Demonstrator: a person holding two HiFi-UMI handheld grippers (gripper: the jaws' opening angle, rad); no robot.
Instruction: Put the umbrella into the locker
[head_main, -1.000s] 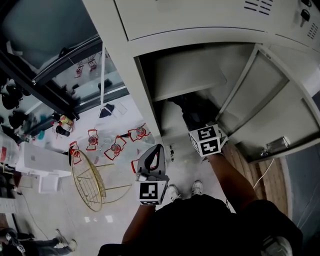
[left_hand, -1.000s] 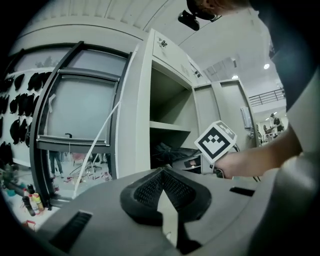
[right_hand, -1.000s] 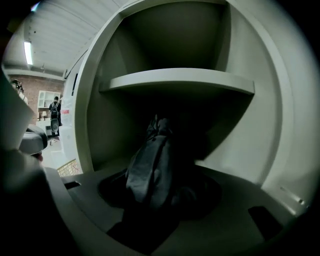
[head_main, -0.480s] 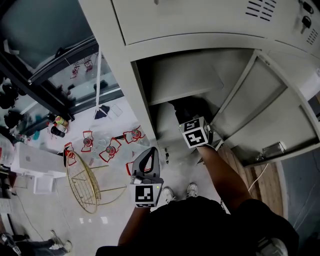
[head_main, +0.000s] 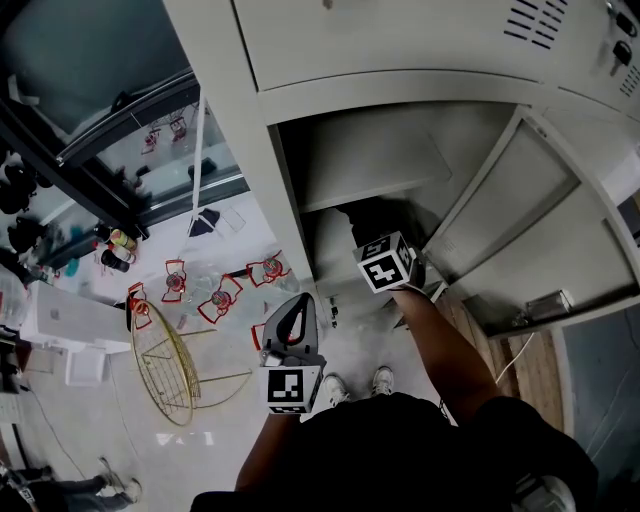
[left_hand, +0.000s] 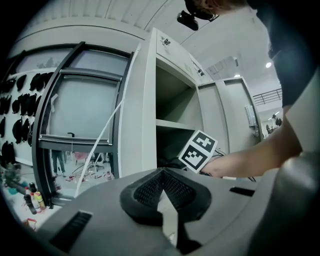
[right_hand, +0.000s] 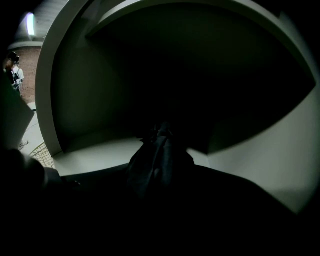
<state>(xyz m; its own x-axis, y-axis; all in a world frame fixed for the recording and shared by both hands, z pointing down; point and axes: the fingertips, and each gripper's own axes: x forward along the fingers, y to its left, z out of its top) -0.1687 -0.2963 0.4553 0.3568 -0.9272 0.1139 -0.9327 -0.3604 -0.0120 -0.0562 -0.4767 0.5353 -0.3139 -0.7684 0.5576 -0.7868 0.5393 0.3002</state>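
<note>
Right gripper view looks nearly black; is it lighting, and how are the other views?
Right gripper view: underexposed inside the shaded grey metal locker, only the black folded umbrella faintly readable. Left gripper view: bright, strong fisheye bending. Head view: evenly lit, sharp.

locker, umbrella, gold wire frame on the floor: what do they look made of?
Locker: painted sheet metal, matte light grey; thin folded edges, punched vents.
Umbrella: dark fabric, likely synthetic; soft creased folds, too dim to tell the weave.
Gold wire frame: thin metal wire, gold-coloured finish; plating or paint unclear.
</note>
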